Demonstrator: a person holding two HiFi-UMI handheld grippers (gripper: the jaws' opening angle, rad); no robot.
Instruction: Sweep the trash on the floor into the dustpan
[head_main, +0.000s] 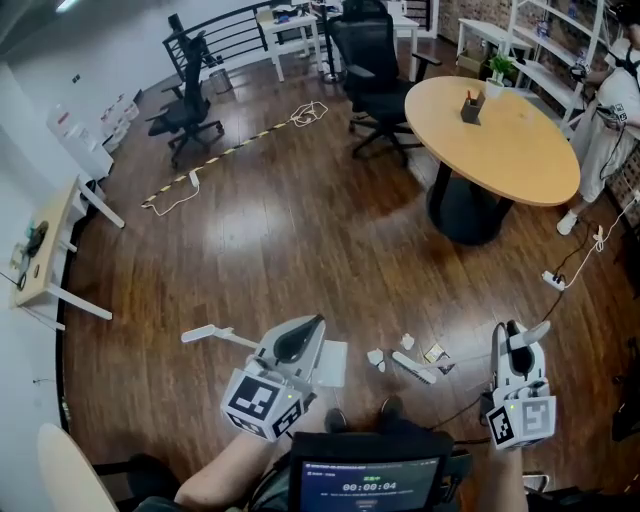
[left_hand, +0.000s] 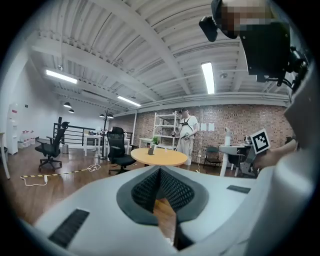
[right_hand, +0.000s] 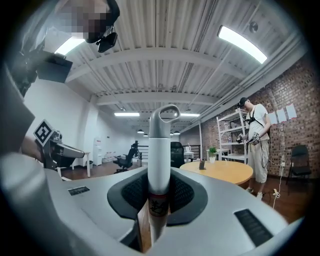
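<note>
Several small white scraps of trash (head_main: 376, 357) lie on the wood floor just ahead of me, beside a longer white piece (head_main: 414, 368). A flat white dustpan (head_main: 331, 363) sits low by my left gripper (head_main: 303, 338), and its handle (head_main: 206, 333) sticks out to the left. The left gripper (left_hand: 160, 186) points level into the room, jaws together with nothing visible between them. My right gripper (head_main: 516, 342) (right_hand: 159, 200) is shut on an upright white broom handle (right_hand: 159, 150) with a hanging loop at its top (head_main: 537, 332). The broom's lower end is hidden.
A round wooden table (head_main: 500, 140) stands ahead on the right, with black office chairs (head_main: 375, 60) (head_main: 190, 115) behind it. A person (head_main: 610, 110) stands by the shelves. A power strip and cable (head_main: 555, 280) lie on the right, striped tape (head_main: 230, 155) further off, and a white desk (head_main: 40, 250) on the left.
</note>
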